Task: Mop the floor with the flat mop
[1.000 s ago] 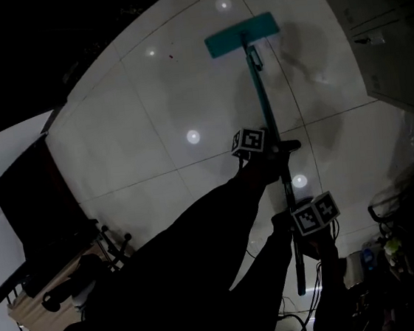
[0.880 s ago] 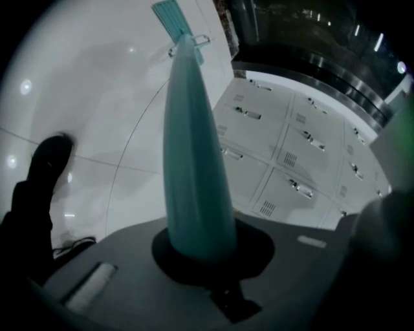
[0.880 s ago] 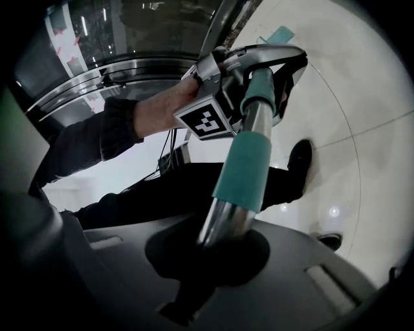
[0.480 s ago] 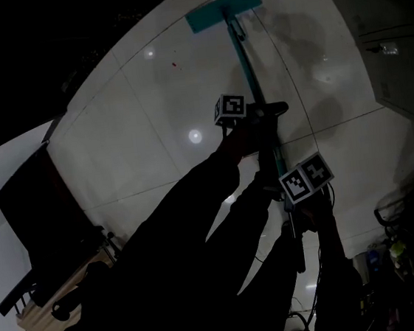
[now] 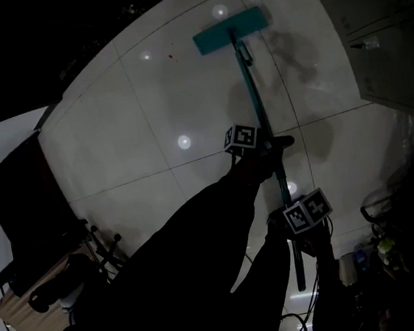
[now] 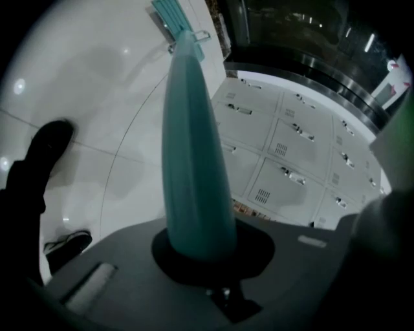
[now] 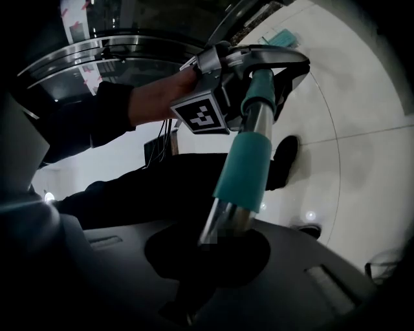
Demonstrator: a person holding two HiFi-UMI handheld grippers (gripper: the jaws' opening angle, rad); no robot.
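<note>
Clamping the flat mop handle [image 5: 253, 96] tight between both pairs of jaws — left gripper [image 5: 267, 149] ahead, right gripper [image 5: 300, 226] behind — mop head [image 5: 231, 34] lying beyond them on tiled floor [image 5: 150, 123].

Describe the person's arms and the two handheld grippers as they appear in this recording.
Both arms are covered by long dark sleeves. The dark grey matte left gripper and the matching dark grey right gripper each have a broad, flat-faced body with a rounded black recess at the jaws. Each carries a white marker cube printed with black square patterns.
</note>
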